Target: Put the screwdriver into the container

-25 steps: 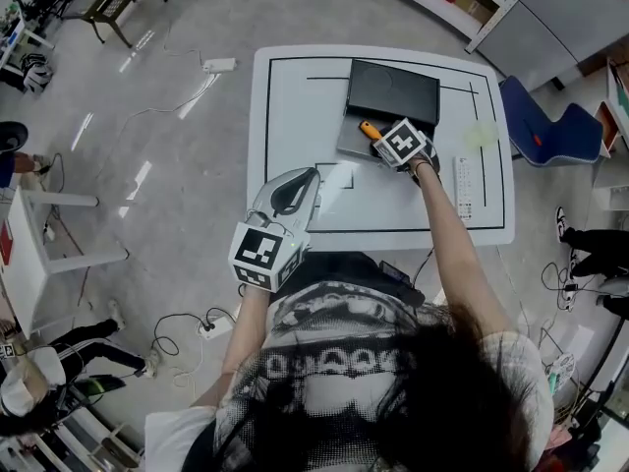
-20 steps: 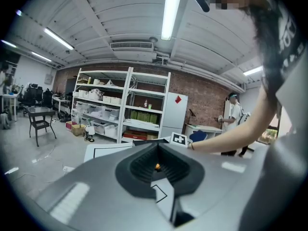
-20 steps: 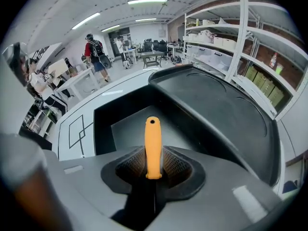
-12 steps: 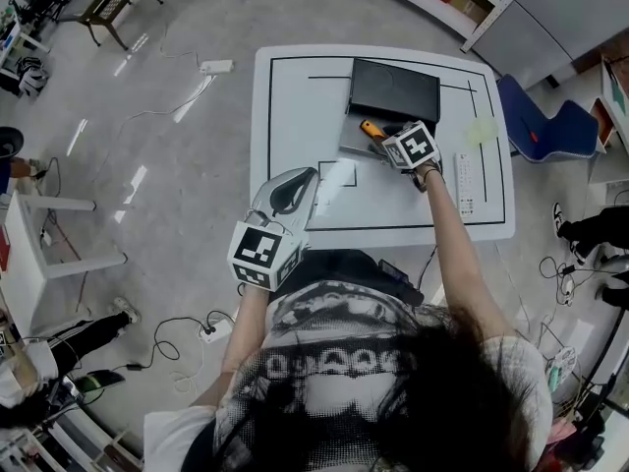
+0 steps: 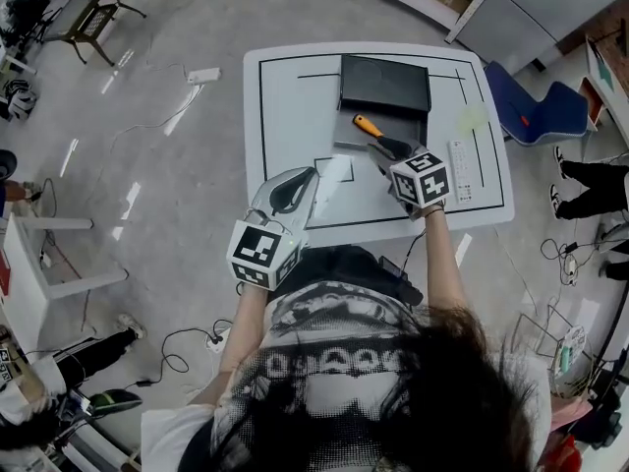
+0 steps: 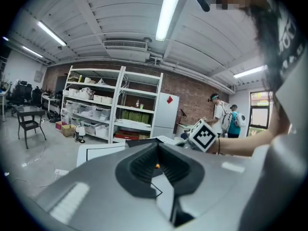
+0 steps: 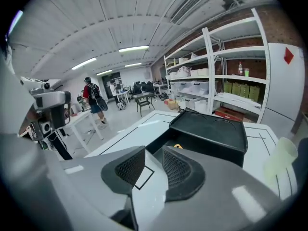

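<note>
place: lab/workshop | cues: brick wall [image 6: 192,88], storage shelving [image 6: 115,105], strip lights [image 6: 169,11], marked table [image 5: 295,116]

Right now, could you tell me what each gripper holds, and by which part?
Nothing. The right gripper, jaws apart, just closed slightly, and the left gripper are empty. The screwdriver lies in the container.

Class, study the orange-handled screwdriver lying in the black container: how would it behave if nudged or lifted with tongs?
The screwdriver looks rigid, so it should lift as one piece without sagging. Its rounded orange handle suggests it may roll if nudged, though the container walls would probably stop it. Being long and slim, it might pivot if gripped near one end.
</note>
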Tool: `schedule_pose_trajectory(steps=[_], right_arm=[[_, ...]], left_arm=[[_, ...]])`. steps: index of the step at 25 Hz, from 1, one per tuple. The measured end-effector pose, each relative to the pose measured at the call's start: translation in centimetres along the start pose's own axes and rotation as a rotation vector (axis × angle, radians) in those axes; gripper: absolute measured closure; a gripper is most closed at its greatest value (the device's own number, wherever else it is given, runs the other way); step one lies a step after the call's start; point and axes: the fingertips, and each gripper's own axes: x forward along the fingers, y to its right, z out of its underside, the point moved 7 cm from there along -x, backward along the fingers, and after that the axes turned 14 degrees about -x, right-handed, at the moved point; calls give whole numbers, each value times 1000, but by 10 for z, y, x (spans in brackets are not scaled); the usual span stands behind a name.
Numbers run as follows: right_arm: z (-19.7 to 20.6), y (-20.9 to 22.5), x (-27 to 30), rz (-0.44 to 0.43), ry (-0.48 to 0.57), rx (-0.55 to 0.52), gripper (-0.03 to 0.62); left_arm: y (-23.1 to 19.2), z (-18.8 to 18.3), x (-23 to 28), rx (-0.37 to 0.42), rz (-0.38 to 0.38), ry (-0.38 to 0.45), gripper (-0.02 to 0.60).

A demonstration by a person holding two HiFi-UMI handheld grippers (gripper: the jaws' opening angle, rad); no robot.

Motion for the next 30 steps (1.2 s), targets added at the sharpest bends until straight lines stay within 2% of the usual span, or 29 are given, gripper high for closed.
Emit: schedule_pose_trajectory(steps=[9, 15, 22, 30], right_arm=[[8, -52, -45, 42, 94, 85, 480], [9, -66, -72, 53, 132, 76, 480], [14, -68, -101, 39, 169, 58, 482], [31, -74, -150, 3, 220, 9, 482]], left_arm=[[7, 11, 10, 4, 66, -34, 581], [21, 16, 13, 10, 86, -44, 581], [50, 22, 11, 9, 57, -30, 581], [102, 41, 0, 8, 1, -13, 581]])
